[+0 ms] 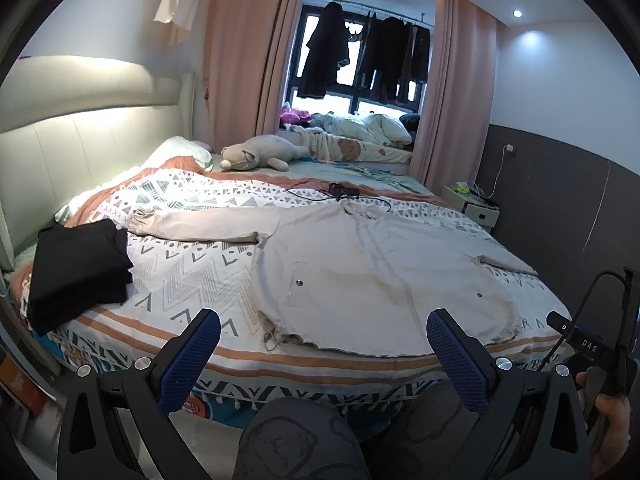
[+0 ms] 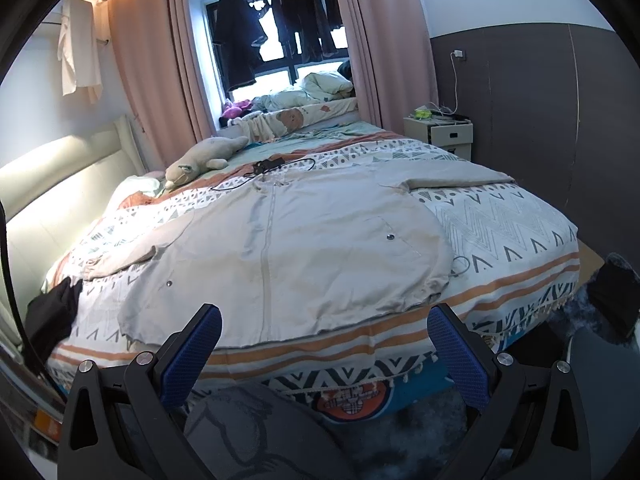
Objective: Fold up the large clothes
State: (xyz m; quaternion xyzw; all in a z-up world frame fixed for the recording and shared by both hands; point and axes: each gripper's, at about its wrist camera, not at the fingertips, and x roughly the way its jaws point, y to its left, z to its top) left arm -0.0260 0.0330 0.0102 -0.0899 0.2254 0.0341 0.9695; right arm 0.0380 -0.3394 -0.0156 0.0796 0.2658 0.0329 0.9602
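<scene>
A folded black garment (image 1: pixel 78 272) lies at the bed's left. The large beige zip-front jacket (image 1: pixel 372 280) lies flat, sleeves spread, collar-to-hem axis running away from both grippers. Left gripper (image 1: pixel 324 334) and right gripper (image 2: pixel 325 330) hover wide open (empty) before its hem, about equally near.

Jacket (image 1: pixel 372 276): pale beige, small dark snap studs, lighter zip strip down middle. Bedspread (image 1: pixel 192 264): white ground, grey zigzag and triangle pattern, orange stripes at edge, teal band below. Folded clothes (image 1: pixel 76 268): black. Plush toy (image 1: pixel 256 154): light grey. Curtains (image 1: pixel 244 60): dusty pink. Headboard (image 1: pixel 80 144): cream. Hanging clothes (image 1: pixel 360 52) at window: dark, near black. Lower wall (image 2: pixel 520 92): dark grey; upper wall white. Nightstand (image 2: pixel 440 134): cream. Left claw (image 1: pixel 323 338) pads: blue, textured; frame black. Right claw (image 2: pixel 325 338): same blue pads, black frame.
</scene>
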